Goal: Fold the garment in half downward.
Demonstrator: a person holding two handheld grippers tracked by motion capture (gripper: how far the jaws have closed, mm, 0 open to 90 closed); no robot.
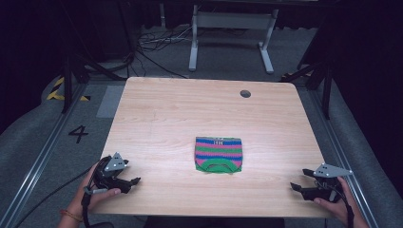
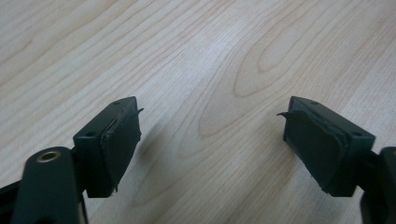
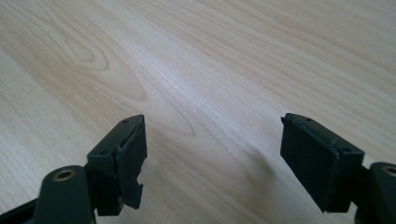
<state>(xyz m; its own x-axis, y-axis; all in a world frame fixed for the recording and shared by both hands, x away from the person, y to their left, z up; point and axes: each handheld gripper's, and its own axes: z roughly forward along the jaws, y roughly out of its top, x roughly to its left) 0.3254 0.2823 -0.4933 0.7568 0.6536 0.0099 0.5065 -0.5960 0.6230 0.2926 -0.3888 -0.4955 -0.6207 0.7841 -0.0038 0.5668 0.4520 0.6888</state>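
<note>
my left claw (image 1: 134, 181) rests at the near left corner of the pale wood-grain table (image 1: 157, 109), jaws spread wide with bare tabletop between them, nothing held. my right claw (image 1: 296, 186) sits at the near right corner in the same condition: jaws apart, empty, pads low over the wood (image 3: 187, 70). the small folded knit garment with pink, green and blue stripes and a green neckline (image 1: 218, 155) lies flat near the table's middle, slightly toward my edge, well apart from both claws and roughly midway between them. it is squared up, neck opening facing me. i judge the claws are parked wide so that the cloth is left undisturbed and in plain sight. a round grommet hole (image 1: 245, 93) sits near the far edge.
</note>
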